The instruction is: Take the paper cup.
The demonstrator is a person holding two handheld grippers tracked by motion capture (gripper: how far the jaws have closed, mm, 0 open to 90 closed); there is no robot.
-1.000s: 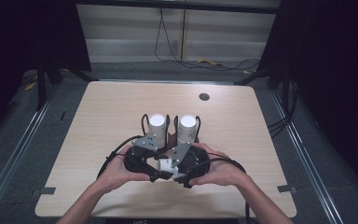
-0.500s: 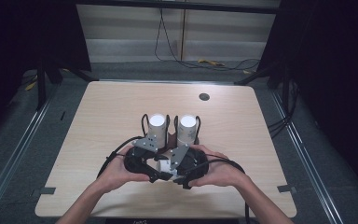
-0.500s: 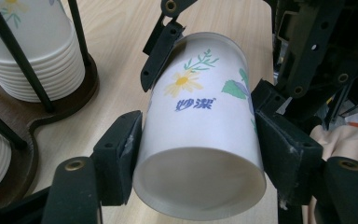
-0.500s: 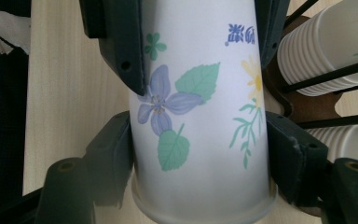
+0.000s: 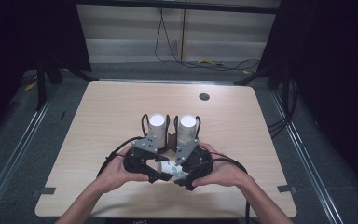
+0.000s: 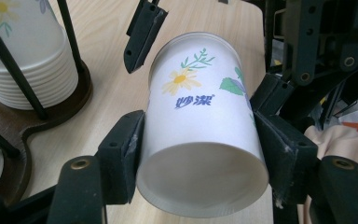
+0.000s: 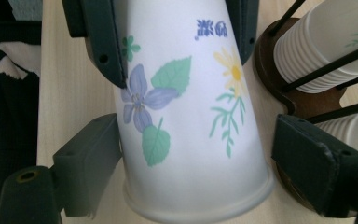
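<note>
Your left gripper (image 6: pixel 200 154) has its fingers (image 6: pixel 121 161) clamped on both sides of a white paper cup printed with flowers (image 6: pixel 200 126), which lies on its side between your two hands, low over the pale wooden tabletop (image 5: pixel 98 112). Your right gripper (image 7: pixel 191 158) faces the cup's rim end; its fingers (image 7: pixel 91 154) sit spread, the left one touching the wall, the right one apart. Just beyond stands a dark wire rack (image 5: pixel 168 137) holding two stacks of white cups (image 5: pixel 157 125).
</note>
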